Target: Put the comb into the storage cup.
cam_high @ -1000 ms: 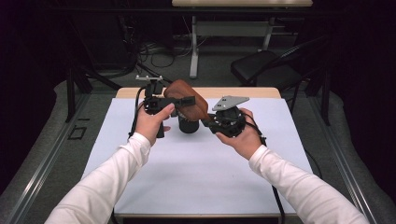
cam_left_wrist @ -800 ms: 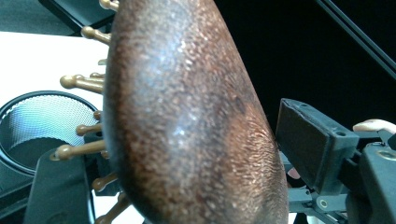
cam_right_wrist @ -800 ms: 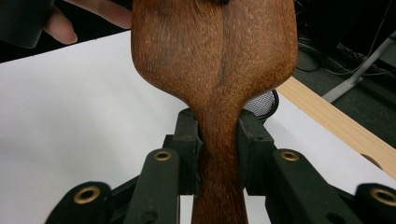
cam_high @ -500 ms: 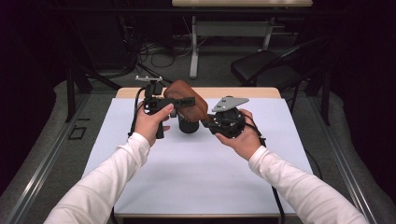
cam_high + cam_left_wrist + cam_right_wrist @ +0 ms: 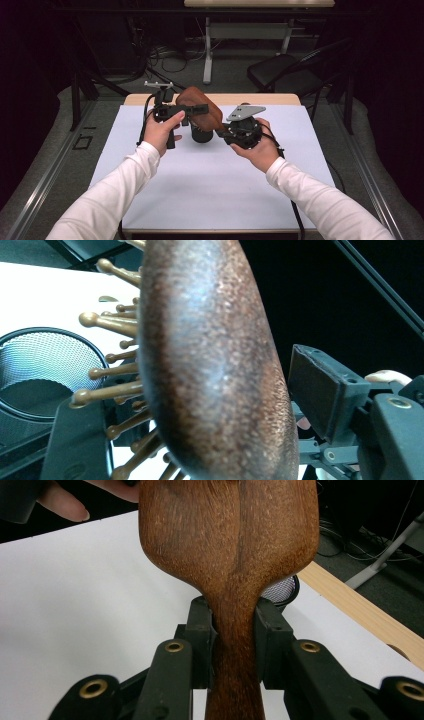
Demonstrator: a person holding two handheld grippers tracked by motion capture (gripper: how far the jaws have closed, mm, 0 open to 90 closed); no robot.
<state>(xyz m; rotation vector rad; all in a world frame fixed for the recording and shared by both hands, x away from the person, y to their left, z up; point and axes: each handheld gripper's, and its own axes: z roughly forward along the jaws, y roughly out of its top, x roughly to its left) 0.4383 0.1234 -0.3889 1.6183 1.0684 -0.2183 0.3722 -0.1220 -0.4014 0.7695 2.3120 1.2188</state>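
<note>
1. The right gripper [image 5: 235, 630] has its jaws clamped on the narrow handle of the wooden hairbrush [image 5: 200, 109], holding it in the air above the mesh cup [image 5: 201, 134] on the white table [image 5: 210, 185].
2. The left gripper [image 5: 200, 405] straddles the brush head; its jaws have just been closing, yet a gap shows between the far pad and the brush's smooth back, so it grips nothing so far.
3. The person would do best to keep the right grip steady until the left jaws seat.
4. The near jaw sits among the bristle pins [image 5: 107, 390]; pressing there may slip, so the pads likely ought to meet the solid rim instead.
</note>
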